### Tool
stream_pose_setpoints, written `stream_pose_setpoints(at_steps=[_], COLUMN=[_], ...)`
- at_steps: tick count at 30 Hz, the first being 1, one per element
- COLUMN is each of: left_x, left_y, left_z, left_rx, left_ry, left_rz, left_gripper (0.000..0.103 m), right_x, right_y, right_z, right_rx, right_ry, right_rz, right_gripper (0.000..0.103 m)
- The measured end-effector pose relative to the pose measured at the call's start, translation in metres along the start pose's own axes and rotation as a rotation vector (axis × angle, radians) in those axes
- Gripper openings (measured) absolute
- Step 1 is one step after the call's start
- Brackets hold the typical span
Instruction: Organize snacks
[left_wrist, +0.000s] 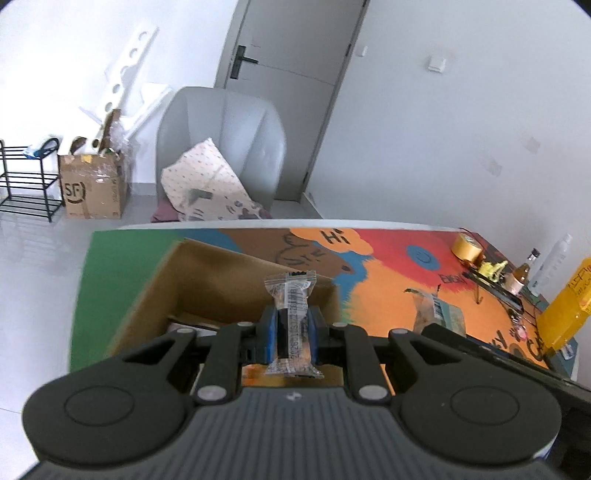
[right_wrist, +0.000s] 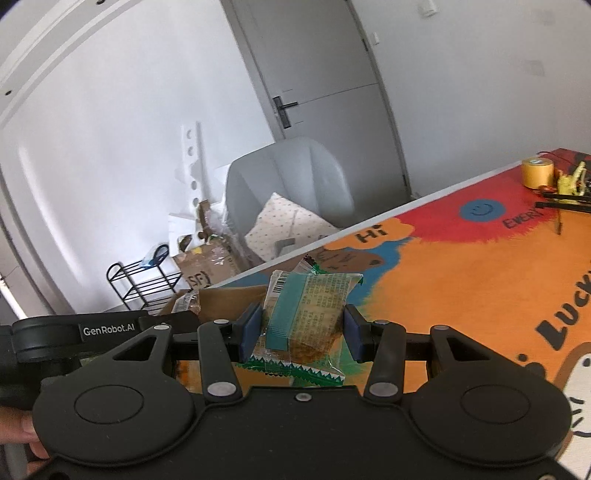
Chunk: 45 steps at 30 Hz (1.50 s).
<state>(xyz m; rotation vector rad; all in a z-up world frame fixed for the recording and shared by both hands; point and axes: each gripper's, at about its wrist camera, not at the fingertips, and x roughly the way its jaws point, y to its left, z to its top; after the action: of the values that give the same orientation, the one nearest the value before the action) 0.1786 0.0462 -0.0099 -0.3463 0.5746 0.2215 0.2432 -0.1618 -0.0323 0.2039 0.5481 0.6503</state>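
The left gripper (left_wrist: 293, 328) was clamped on a slim snack bar (left_wrist: 291, 314) in a clear wrapper with a dark band and a barcode along it; the small print on it could not be read. The bar stood upright between the blue pads (left_wrist: 269, 332), above the open cardboard box (left_wrist: 207, 280), whose near side was hidden behind the gripper body.

The right gripper (right_wrist: 301, 330) was closed on a clear snack packet (right_wrist: 306, 317) with a teal label, a barcode and dense small print too fine to read; a second packet with a green zigzag edge (right_wrist: 295, 371) lay pressed under it in the same grip. This pair hung just right of the box (right_wrist: 229, 299). A black housing to the left of the box in the right wrist view carried the words "GenRobot.AI" (right_wrist: 108, 329). Fingers (right_wrist: 22, 432) showed at the lower left edge of that view.

The box sat on a table under a bright printed cover (left_wrist: 388, 291) of green, orange, red and blue. Right of the box the cover read "Hi" (left_wrist: 334, 236), then "EVERY" (right_wrist: 521, 220) beside a blue smiley, and "LUCK" (right_wrist: 569, 314) in large black letters nearer the camera. Far to the right of the box stood a yellow tape roll (left_wrist: 467, 248), a small bottle (left_wrist: 526, 266) and a tall yellow bottle (left_wrist: 570, 310).

Beyond the box were a grey armchair (left_wrist: 221, 140) holding a dotted cushion (left_wrist: 201, 181), a grey door (left_wrist: 291, 74), white walls, a black wire rack (left_wrist: 26, 184) and a carton marked "SF" (left_wrist: 94, 188) on the pale floor.
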Motion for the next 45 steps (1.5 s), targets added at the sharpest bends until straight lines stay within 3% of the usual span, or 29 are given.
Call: stream_pose_setpoints(at_steps=[12,29,35,37,40,42,45], left_x=[-0.005,0.026,0.019,0.015,0.008,0.003,-0.002], left_y=[0.044,0.06,0.064,0.065,0.065,0.065,0.062], left_z=[0.008,0.015,0.014,0.015,0.016,0.016,0.017], left_rx=[-0.04,-0.053,-0.054,-0.059,-0.054,-0.047,-0.041], left_ry=[-0.015,0.027,0.015,0.008,-0.009,-0.029,-0.042], left_rz=[0.028,0.011,0.018,0.024,0.019,0.034,0.043], left_gripper=[0.016,0.021,0.042,0.048,0.064,0.08,0.084], right_x=[0.013,0.042,0.049,0.05,0.048,0.043,0.035], right_y=[0.035,0.064,0.064,0.06,0.054,0.052,0.049], right_z=[0.0,0.004,0.004,0.004,0.007,0.007,0.008], right_rx=[-0.036,-0.07,-0.062,-0.039,-0.017,-0.01,-0.002], right_ry=[0.024,0.067,0.087,0.093,0.084,0.077,0.062], right_rz=[0.05,0.054,0.063,0.076,0.061,0.053,0.043], right_gripper=[0.045,0.045,0.046,0.052,0.055,0.055,0.059])
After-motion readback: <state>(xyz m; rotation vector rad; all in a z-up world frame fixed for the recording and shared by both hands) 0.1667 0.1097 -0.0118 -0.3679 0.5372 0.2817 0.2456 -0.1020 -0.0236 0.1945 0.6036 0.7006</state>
